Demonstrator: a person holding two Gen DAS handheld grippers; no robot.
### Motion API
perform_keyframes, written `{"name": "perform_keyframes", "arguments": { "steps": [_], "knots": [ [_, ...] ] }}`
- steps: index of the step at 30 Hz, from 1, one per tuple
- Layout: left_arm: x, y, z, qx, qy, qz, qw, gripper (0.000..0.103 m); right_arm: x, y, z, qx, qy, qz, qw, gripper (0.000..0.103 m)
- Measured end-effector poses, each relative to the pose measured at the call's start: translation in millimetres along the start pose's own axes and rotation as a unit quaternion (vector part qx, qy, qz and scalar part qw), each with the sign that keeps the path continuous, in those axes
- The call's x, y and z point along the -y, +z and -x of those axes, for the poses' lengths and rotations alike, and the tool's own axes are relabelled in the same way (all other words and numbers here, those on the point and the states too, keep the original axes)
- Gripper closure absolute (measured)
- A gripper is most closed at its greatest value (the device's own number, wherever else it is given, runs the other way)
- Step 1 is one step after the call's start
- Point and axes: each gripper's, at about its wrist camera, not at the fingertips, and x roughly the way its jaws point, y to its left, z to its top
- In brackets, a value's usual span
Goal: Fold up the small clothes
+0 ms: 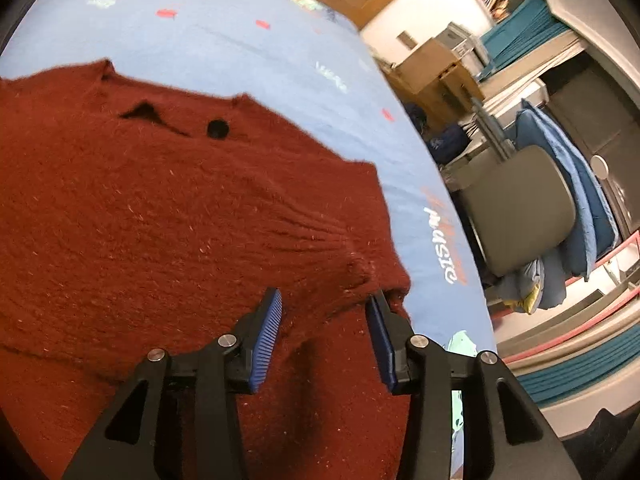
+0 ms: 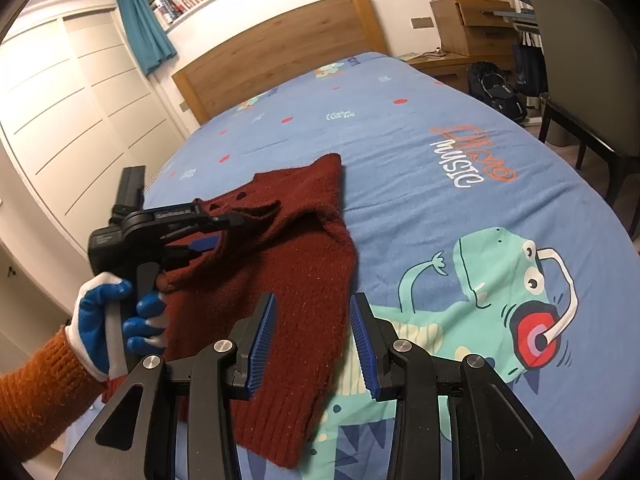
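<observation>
A dark red knitted sweater (image 1: 160, 208) lies on the blue printed bed sheet (image 1: 240, 40), with a black button (image 1: 218, 128) near its neck. My left gripper (image 1: 325, 298) hovers open over a folded sleeve edge, and no cloth is pinched between its blue pads. In the right wrist view the sweater (image 2: 304, 264) is partly folded, its ribbed hem nearest me. The left gripper (image 2: 216, 236) is held over the sweater's upper left part by a gloved hand (image 2: 116, 312). My right gripper (image 2: 314, 298) stands open just above the sweater's right side, gripping nothing.
The bed sheet (image 2: 400, 140) carries a dinosaur print and the word "music". A wooden headboard (image 2: 280, 44) stands at the far end and white wardrobe doors (image 2: 80, 100) at the left. A grey chair (image 2: 580, 60) and a dark backpack (image 2: 496, 88) stand beside the bed's right edge.
</observation>
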Motion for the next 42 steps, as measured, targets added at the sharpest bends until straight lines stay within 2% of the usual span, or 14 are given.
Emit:
{"name": "perform_keyframes", "arguments": {
  "steps": [3,5,6,9,13,18,21,25,26,29,32,33,42],
  "knots": [
    [-10.1,0.3,8.2,0.026,0.034,0.001,0.9991,0.065,-1.2,-1.4,0.3,-0.001,0.0,0.001,1.0,0.064],
    [-14.6,-2.8,3.0,0.026,0.08,-0.012,0.9964,0.065,-1.4,-1.7,-0.7,-0.003,0.0,0.0,1.0,0.064],
    [-17.5,-5.0,-1.3,0.019,0.09,-0.012,0.9957,0.065,-1.8,-1.6,-0.7,-0.003,0.001,0.0,1.0,0.064],
    [-14.2,-15.8,-12.2,0.001,0.086,-0.013,0.9962,0.065,-3.4,0.0,0.5,-0.002,0.001,0.003,1.0,0.064],
    [1.7,-22.4,-19.3,-0.025,0.038,-0.028,0.9986,0.065,-4.1,1.0,3.5,0.0,-0.001,0.004,1.0,0.064],
    [9.0,-10.0,-5.5,-0.004,0.003,-0.018,0.9998,0.065,-2.8,0.3,11.0,0.004,-0.005,0.003,1.0,0.064],
    [6.8,-6.9,2.6,0.009,0.02,-0.023,0.9995,0.065,-1.9,0.2,15.8,0.008,-0.007,0.002,1.0,0.064],
    [-2.7,-10.5,-13.4,0.003,0.108,-0.035,0.9935,0.065,-2.4,0.1,17.9,0.009,-0.007,0.0,1.0,0.064],
    [-4.4,-13.6,-18.6,-0.005,0.119,-0.038,0.9922,0.065,-3.3,0.1,18.1,0.009,-0.007,0.002,1.0,0.064],
    [0.1,-23.1,-29.5,-0.017,0.122,-0.053,0.9909,0.065,-6.1,0.8,20.6,0.01,-0.008,0.007,1.0,0.064],
    [2.7,-22.8,-25.6,-0.032,0.074,-0.033,0.9962,0.064,-6.5,3.3,23.6,0.013,-0.009,0.007,1.0,0.064],
    [5.7,-22.6,-23.1,-0.034,0.07,-0.037,0.9962,0.064,-7.2,4.4,25.6,0.015,-0.01,0.007,1.0,0.064],
    [33.2,-23.6,28.3,-0.009,0.101,-0.114,0.9883,0.062,-22.0,7.2,49.9,0.031,-0.008,0.016,0.999,0.064]
  ]
}}
